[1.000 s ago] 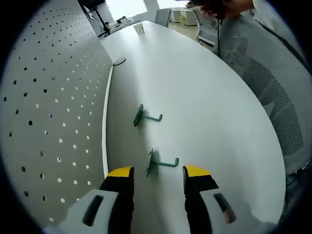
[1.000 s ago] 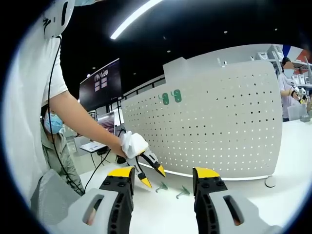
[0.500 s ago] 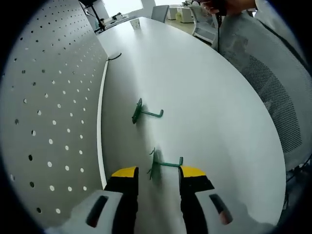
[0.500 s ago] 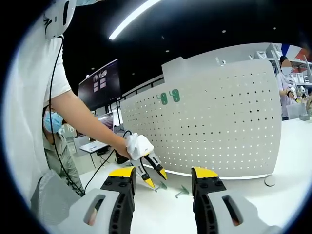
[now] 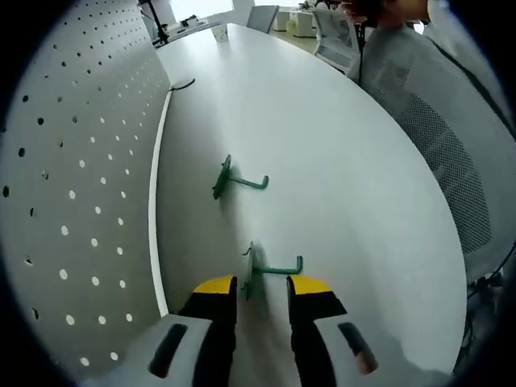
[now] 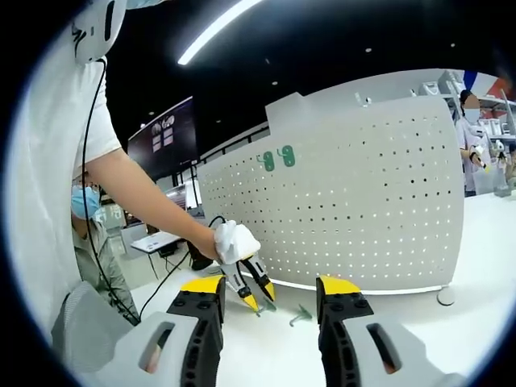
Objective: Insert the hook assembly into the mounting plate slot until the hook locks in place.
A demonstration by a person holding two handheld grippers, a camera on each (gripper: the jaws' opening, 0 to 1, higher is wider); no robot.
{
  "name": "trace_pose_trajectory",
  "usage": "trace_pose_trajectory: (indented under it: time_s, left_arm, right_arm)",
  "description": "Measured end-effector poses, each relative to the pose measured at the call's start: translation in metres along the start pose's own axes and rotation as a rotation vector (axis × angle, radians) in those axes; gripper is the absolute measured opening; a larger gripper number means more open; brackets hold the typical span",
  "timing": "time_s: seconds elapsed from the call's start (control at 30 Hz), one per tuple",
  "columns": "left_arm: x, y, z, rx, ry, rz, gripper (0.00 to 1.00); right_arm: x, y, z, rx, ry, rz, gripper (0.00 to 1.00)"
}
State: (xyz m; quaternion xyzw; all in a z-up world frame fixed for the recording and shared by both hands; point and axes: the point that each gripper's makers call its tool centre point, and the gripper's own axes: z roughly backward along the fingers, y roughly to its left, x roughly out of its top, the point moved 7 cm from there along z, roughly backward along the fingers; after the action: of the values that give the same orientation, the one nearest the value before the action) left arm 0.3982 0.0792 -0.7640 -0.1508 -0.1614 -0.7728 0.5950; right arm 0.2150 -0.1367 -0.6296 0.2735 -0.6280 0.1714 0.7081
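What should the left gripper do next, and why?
Probably shut on the near green hook. The left gripper is open with its tips either side of that hook, which lies flat on the table beside the pegboard.

Between your left gripper's [image 5: 261, 290] jaws: near hook [image 5: 260, 270] on the table [image 5: 355, 185]. Ahead of it: second hook [image 5: 231, 178]. Left of your jaws: upright pegboard [image 5: 72, 185]. Two hooks [image 6: 276, 157] hang on the pegboard.

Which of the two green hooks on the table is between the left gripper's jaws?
The near hook, right at the left gripper, between its yellow tips. The far hook lies free further along the table.
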Motion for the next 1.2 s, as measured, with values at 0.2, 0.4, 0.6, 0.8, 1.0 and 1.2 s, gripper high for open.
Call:
trace_pose_trajectory:
  time_s: [0.2,0.4,0.6,0.8,1.0,1.2]
  left_arm:
    - [-0.0003,0.0000,0.0002,-0.010,0.001,0.042,0.21]
    - [-0.0022,-0.0020,-0.0006,-0.016,0.006,0.058,0.17]
    - [-0.0031,-0.0008,-0.0003,-0.002,0.002,0.086,0.14]
    - [-0.0035,0.0007,-0.0003,0.020,0.008,0.095,0.06]
    - [-0.0039,0.0018,0.0001,0.034,0.005,0.134,0.03]
    - [-0.0046,0.0012,0.0001,0.042,-0.004,0.133,0.03]
  right_arm:
    - [0.0003,-0.0004,-0.0003,-0.002,-0.003,-0.007,0.43]
    - [0.0004,-0.0004,-0.0002,-0.001,-0.006,-0.009,0.42]
    - [0.0002,-0.0001,-0.0002,-0.001,-0.005,-0.009,0.42]
    - [0.0006,-0.0004,0.0000,-0.003,-0.006,-0.008,0.42]
    - [0.0006,-0.0009,0.0000,-0.005,-0.007,-0.010,0.42]
    - [0.0005,-0.0008,-0.0001,-0.004,-0.004,-0.005,0.42]
